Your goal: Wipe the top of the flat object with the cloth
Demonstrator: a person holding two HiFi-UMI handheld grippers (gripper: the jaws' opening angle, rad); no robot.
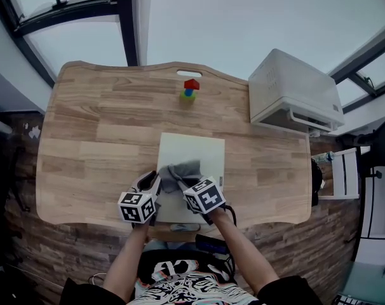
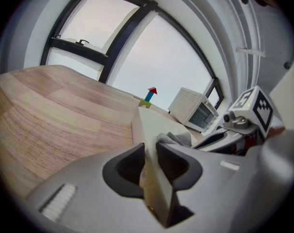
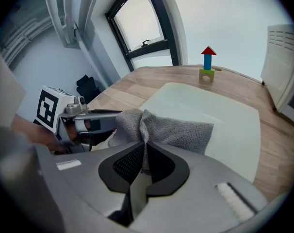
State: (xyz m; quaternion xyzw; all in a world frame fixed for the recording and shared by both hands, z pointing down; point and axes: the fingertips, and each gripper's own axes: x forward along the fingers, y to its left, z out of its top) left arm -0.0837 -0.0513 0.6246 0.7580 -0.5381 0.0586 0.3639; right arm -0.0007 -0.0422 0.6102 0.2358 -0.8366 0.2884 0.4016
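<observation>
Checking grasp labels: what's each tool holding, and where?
Left tool: pale flat board, clamped at its near-left edge. Right tool: grey cloth, pinched at a raised fold atop the board.

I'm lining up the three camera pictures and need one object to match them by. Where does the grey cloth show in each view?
Head view: the grey cloth lies at lower centre, on the near end of the pale board.
Left gripper view: just right of centre, a small bunch behind the board's raised edge.
Right gripper view: centre, bunched on the board.
Shared landmark: the red-topped toy block tower, which shows in all three.
</observation>
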